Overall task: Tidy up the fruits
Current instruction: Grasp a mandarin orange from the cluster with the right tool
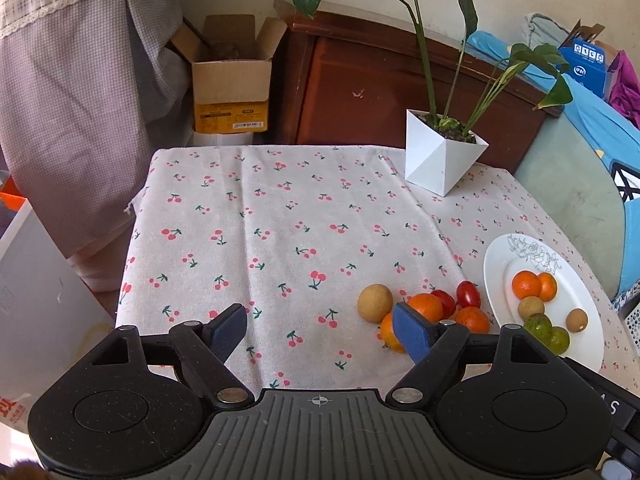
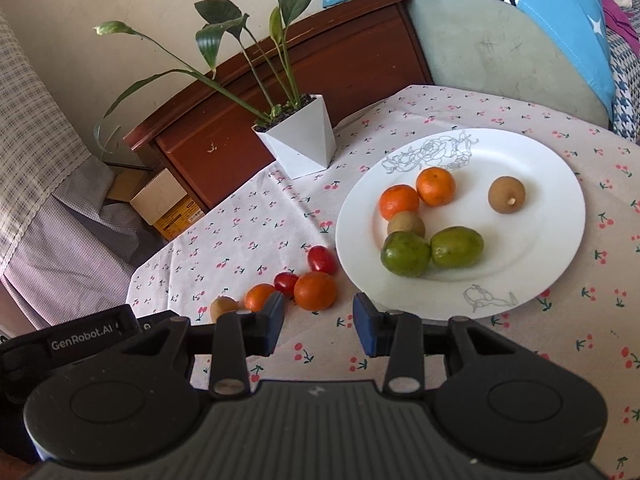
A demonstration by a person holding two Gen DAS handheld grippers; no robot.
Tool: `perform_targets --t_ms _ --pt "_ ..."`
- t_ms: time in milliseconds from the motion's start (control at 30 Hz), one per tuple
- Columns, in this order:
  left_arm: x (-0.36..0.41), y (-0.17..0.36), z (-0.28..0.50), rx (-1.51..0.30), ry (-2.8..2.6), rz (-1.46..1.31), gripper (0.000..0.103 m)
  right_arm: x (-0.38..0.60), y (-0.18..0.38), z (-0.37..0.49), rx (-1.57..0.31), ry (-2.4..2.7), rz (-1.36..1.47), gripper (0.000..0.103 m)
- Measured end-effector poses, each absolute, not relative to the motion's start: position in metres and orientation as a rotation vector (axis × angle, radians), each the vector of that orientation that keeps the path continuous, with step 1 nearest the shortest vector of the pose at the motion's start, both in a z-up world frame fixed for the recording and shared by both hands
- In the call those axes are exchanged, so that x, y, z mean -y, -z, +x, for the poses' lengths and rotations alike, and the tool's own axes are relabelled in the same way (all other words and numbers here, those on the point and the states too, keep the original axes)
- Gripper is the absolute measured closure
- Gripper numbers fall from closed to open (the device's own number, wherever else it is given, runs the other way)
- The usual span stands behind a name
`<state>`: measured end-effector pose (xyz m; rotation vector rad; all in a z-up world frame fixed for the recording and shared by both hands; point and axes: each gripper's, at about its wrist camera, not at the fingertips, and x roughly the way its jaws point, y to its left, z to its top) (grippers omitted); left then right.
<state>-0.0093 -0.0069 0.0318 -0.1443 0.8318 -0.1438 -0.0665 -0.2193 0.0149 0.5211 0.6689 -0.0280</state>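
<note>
Tablecloth (image 2: 560, 340) bears plate (image 2: 540, 160) holding six fruits (image 2: 406, 253).

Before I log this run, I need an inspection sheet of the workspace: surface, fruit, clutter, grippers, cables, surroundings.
Surface: cherry-print cloth covers the table.
Job's things: plate holds two oranges, two green fruits, two brown fruits; loose pile on the cloth left of it: oranges, two red tomatoes, a brown fruit.
Clutter: potted plant at the far edge.
Grippers: left gripper open, empty; right gripper open, empty, near the plate rim.
Cables: nothing seen.
Surroundings: cardboard box, wooden cabinet, blue fabric.
</note>
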Motion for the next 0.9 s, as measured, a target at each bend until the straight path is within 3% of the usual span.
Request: perform_targets --t_ms 667,767,900 --pt "0.006 -0.015 -0.009 -0.864 0.194 -0.133 0.022 0.196 0.011 -0.031 -0.663 0.063 0.429 0.064" --pt "0.008 -0.012 -0.009 -0.864 0.210 -0.127 0.022 0.193 0.012 -0.028 -0.658 0.063 0.406 0.072" --pt "0.012 -0.010 -0.010 -0.855 0.232 -0.115 0.023 0.194 0.010 -0.028 -0.665 0.055 0.402 0.073"
